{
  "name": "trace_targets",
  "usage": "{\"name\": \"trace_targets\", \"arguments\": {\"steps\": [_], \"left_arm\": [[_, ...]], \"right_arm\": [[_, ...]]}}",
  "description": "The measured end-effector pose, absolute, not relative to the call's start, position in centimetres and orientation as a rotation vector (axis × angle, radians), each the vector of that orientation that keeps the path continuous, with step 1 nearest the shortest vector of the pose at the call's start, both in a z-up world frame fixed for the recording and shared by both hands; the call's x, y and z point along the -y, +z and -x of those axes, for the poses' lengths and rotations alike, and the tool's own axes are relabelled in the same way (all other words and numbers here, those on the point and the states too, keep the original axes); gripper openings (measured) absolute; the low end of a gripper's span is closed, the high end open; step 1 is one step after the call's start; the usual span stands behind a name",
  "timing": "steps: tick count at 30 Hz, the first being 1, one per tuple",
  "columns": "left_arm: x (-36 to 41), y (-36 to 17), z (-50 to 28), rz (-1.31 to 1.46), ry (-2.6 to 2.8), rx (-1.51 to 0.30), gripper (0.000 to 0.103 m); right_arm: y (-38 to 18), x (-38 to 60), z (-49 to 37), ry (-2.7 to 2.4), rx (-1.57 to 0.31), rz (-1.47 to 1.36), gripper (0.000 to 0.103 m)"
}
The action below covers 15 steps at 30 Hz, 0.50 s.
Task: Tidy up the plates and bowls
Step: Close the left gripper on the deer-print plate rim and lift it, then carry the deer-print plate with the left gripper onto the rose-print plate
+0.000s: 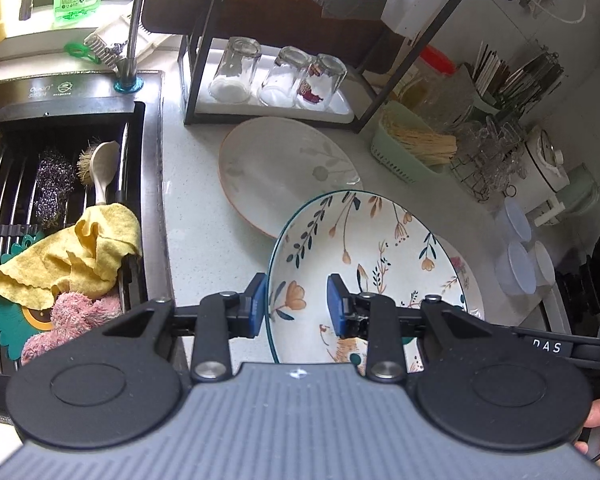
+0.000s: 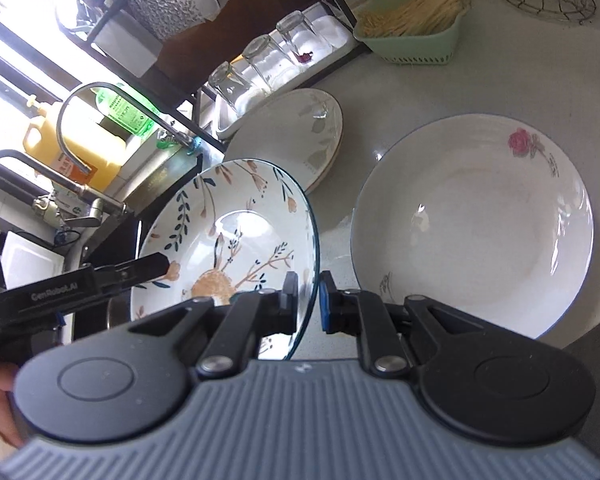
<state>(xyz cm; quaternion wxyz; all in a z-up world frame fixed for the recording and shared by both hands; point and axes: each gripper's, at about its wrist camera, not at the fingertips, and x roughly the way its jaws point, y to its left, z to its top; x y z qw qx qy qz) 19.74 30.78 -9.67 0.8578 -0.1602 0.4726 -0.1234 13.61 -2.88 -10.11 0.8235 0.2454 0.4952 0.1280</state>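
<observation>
Both tongs gripped the white deep plate painted with orange flowers and dark leaves (image 1: 364, 256), tilted above the pale speckled surface (image 1: 196, 216). The left tongs (image 1: 298, 306) pinched its rim at one side; the right tongs (image 2: 308, 300), nearly closed, clamped the opposite edge. Below lay a white rose-printed deep plate (image 2: 472, 220) and, near the rack, a pale grey-leaf plate (image 1: 284, 172). A white tray (image 1: 340, 110) in the black rack held three upturned glasses (image 1: 278, 76). A green basket (image 1: 400, 160) carried bamboo sticks.

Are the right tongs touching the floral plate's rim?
Touching. Right wrist view: the right tongs pinch the floral plate rim edge-on between both pads.
</observation>
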Motion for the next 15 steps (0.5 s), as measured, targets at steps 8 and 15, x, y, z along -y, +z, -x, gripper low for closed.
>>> {"name": "trace_targets", "arguments": {"steps": [8, 15], "left_arm": [[-25.7, -7.2, -19.7, 0.389, -0.239, -0.976, 0.035], [-20.5, -6.7, -20.5, 0.346, -0.238, -1.015, 0.035]], "right_arm": [[-9.0, 7.9, -14.3, 0.313, -1.031, -0.523, 0.014], [-9.5, 12.4, -14.9, 0.325, -1.023, -0.524, 0.014]]}}
